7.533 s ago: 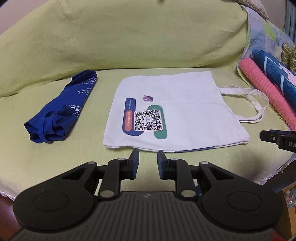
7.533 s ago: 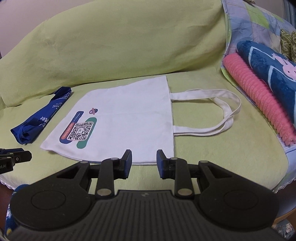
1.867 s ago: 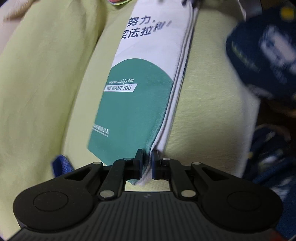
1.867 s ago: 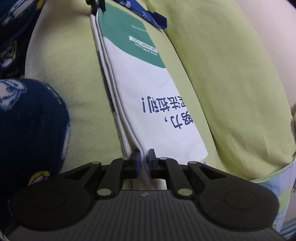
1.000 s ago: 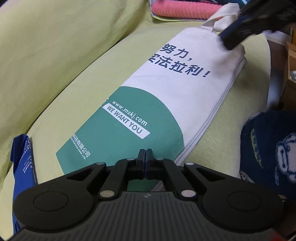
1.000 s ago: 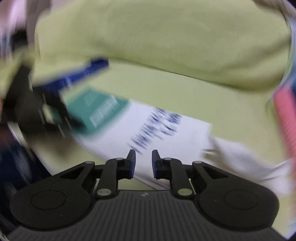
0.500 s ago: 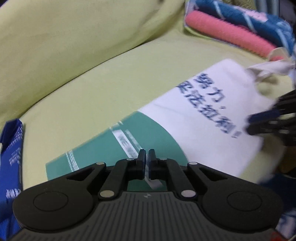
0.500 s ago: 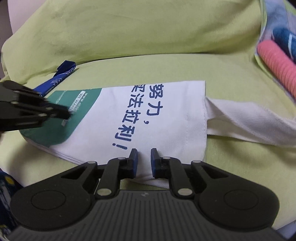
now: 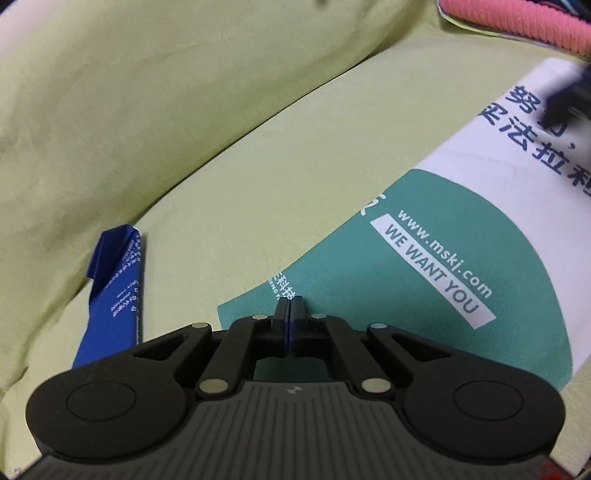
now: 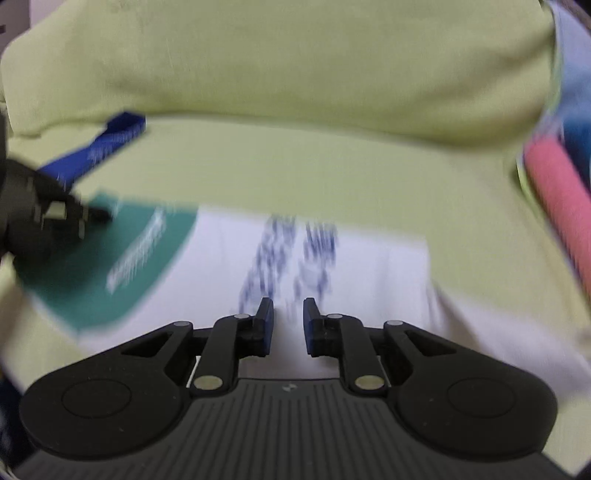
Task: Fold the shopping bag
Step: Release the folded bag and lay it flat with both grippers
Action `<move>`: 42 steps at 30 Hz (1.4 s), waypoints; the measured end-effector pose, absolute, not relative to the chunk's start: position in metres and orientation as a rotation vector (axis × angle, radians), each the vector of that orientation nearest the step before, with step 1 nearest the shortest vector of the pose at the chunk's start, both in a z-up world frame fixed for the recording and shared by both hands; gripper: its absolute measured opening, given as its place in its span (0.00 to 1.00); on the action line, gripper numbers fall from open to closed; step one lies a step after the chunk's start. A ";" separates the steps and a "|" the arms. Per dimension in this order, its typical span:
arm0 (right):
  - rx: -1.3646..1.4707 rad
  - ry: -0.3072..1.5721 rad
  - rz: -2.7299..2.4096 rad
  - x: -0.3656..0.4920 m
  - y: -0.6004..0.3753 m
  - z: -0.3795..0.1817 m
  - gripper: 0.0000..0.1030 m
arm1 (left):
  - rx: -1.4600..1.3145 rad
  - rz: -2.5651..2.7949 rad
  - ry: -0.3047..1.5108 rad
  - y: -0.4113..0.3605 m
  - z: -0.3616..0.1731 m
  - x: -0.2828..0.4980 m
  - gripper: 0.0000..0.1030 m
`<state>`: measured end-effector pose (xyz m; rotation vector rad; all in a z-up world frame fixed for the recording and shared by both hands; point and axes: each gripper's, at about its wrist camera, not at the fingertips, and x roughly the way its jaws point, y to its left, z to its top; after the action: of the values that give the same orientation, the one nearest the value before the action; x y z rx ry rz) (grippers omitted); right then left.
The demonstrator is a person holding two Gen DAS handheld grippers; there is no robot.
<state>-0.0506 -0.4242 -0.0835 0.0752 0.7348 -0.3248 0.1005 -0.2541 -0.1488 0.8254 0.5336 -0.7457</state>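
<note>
Left wrist view: the left gripper (image 9: 290, 306) is sitting with its fingers pressed together, no gap showing; whether a thin edge of cloth is caught between them cannot be told from here. Its tips are hovering over the green corner of the shopping bag (image 9: 461, 258), which is lying as a long narrow strip running from 6 o'clock up toward 2 o'clock on the green sofa cover (image 9: 258, 166). A blue folded bag (image 9: 116, 291) is lying at 9 o'clock, apart from the strip. A pink roll (image 9: 517, 18) is showing at 1 o'clock. The right gripper (image 9: 569, 96) is appearing as a dark blur over the printed characters at 2 o'clock.

Right wrist view: the picture is smeared with motion. The right gripper (image 10: 288, 325) is standing partly open, holding nothing, its tips over the white middle of the shopping bag (image 10: 369, 266). The left gripper (image 10: 48, 221) is showing at 9 o'clock, at the green end.

The strip is already narrowed lengthwise. If a cross fold is coming, doing it well is likely meaning pinning one end flat, taking all layers at the other end together, and keeping the long edges lined up so the stack is not fanning out.
</note>
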 end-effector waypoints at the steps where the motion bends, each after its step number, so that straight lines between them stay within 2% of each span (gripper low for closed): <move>1: 0.059 0.714 -0.326 -0.040 -0.425 -0.084 0.13 | 0.818 -0.751 0.539 -0.252 -0.148 0.102 0.00; 4: -0.005 0.689 -0.304 -0.011 -0.425 -0.094 0.13 | 0.758 -0.781 0.586 -0.247 -0.142 0.111 0.00; 9: -0.134 0.766 -0.405 -0.004 -0.441 -0.117 0.10 | 0.661 -0.811 0.645 -0.235 -0.136 0.124 0.00; 10: -0.134 0.769 -0.434 -0.008 -0.445 -0.117 0.07 | 0.652 -0.814 0.646 -0.234 -0.137 0.125 0.00; 11: -0.117 0.759 -0.434 -0.014 -0.445 -0.115 0.00 | 0.646 -0.815 0.646 -0.233 -0.138 0.124 0.00; 18: -0.003 0.684 -0.429 -0.057 -0.441 -0.102 0.00 | 0.689 -0.793 0.597 -0.238 -0.136 0.099 0.00; 20: 0.030 0.663 -0.427 -0.069 -0.440 -0.098 0.06 | 0.651 -0.829 0.585 -0.232 -0.134 0.086 0.06; 23: 0.067 0.637 -0.424 -0.088 -0.438 -0.094 0.09 | 0.622 -0.869 0.555 -0.222 -0.132 0.059 0.06; 27: -0.013 0.675 -0.414 -0.110 -0.421 -0.110 0.09 | 0.550 -0.842 0.605 -0.206 -0.145 0.050 0.06; 31: -0.078 0.717 -0.412 -0.121 -0.408 -0.119 0.08 | 0.439 -0.759 0.713 -0.194 -0.133 0.060 0.06; 36: -0.023 0.722 -0.401 -0.126 -0.403 -0.103 0.11 | 0.450 -0.694 0.743 -0.184 -0.136 0.050 0.06; 42: -0.057 0.742 -0.404 -0.128 -0.396 -0.118 0.11 | 0.479 -0.601 0.782 -0.199 -0.131 0.046 0.06</move>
<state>-0.1278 -0.3960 -0.1184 -0.0573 0.7424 -0.4039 0.0465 -0.1992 -0.1314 0.4795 0.7816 -0.6008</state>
